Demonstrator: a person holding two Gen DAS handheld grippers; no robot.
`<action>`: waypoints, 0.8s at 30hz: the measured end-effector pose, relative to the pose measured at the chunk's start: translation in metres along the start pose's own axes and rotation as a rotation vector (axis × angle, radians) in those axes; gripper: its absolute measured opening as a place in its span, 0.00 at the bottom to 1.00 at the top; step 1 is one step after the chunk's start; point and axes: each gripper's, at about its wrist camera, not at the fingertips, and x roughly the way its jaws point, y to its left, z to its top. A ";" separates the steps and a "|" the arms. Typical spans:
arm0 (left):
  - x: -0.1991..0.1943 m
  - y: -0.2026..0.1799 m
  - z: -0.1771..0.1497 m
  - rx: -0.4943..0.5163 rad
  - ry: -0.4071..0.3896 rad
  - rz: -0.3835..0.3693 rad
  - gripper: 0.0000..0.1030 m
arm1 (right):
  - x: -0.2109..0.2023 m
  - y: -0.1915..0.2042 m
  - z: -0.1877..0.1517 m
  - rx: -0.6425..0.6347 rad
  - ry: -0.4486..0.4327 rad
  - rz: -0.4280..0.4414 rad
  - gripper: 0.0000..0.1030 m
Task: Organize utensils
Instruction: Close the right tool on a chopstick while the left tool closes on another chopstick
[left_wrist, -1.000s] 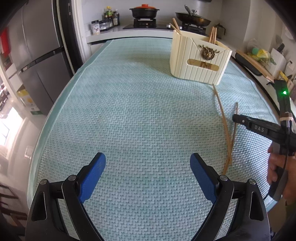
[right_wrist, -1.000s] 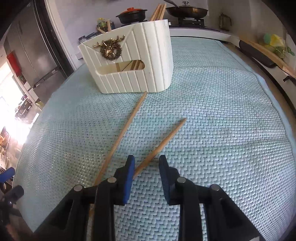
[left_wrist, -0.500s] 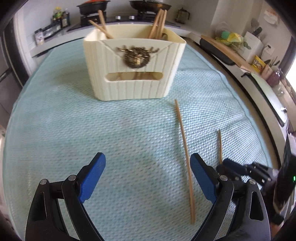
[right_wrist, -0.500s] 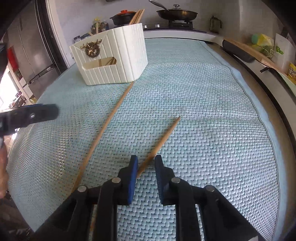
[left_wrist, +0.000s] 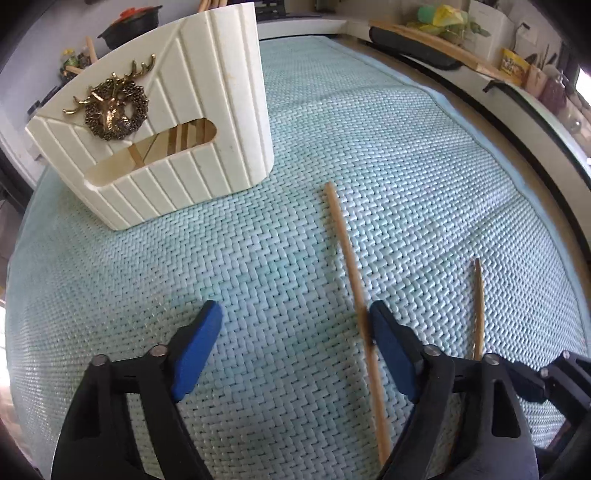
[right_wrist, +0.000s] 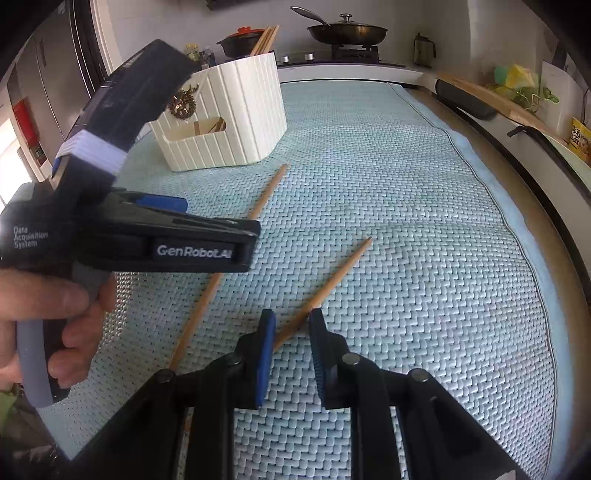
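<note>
Two chopsticks lie loose on the counter (left_wrist: 406, 147) mat beside the cream holder (left_wrist: 155, 129). The left tool (left_wrist: 295, 332) is closing around the long chopstick (left_wrist: 347, 258) without pinching it yet, while the right tool (right_wrist: 291, 332) looks clenched on the shorter chopstick (right_wrist: 332, 284), so both can go in together.

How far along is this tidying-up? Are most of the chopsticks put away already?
Partly done. Several chopsticks already stand in the cream holder. Two remain on the green mat. The right claw has the shorter-looking chopstick between its narrow jaws, apparently gripped. The left claw is closing around the longer chopstick, not yet pinching it. Both still need lifting into the holder.
</note>
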 end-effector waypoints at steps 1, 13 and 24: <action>-0.005 0.003 -0.004 0.005 -0.002 -0.001 0.53 | -0.002 -0.002 -0.002 0.004 -0.001 0.002 0.17; -0.058 0.096 -0.095 -0.131 0.009 -0.042 0.05 | -0.010 0.006 0.000 -0.074 0.034 0.013 0.14; -0.060 0.130 -0.106 -0.181 0.026 -0.060 0.58 | 0.016 0.013 0.036 -0.043 0.184 0.158 0.15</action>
